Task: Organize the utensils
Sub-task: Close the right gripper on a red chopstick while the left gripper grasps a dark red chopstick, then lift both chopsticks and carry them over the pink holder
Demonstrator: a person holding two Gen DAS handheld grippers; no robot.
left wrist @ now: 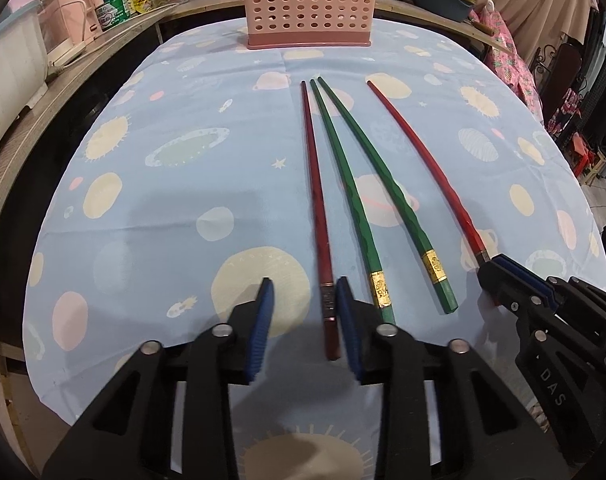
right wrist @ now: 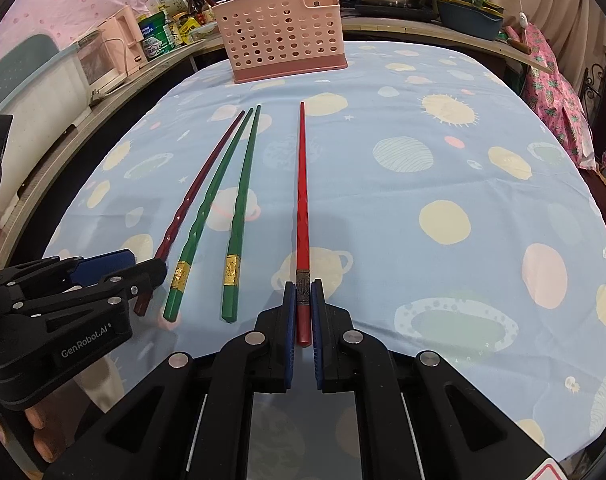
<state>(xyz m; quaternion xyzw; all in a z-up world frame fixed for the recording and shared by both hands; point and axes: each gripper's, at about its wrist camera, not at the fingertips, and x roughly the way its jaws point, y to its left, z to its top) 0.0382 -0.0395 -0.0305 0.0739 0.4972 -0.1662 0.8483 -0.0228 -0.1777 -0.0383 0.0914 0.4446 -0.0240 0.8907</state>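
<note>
You're clamping the right gripper (right wrist: 303, 294) on the bright red chopstick (right wrist: 302, 200), its long axis pointing at the pink basket (right wrist: 281, 36), while the left gripper (left wrist: 305, 300) is straddling the dark red chopstick (left wrist: 317, 208), jaws apart.

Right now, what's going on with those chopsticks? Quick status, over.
Right gripper shut on bright red chopstick. Left gripper open around dark red chopstick. Green pair on cloth. Path to pink basket clear.
</note>
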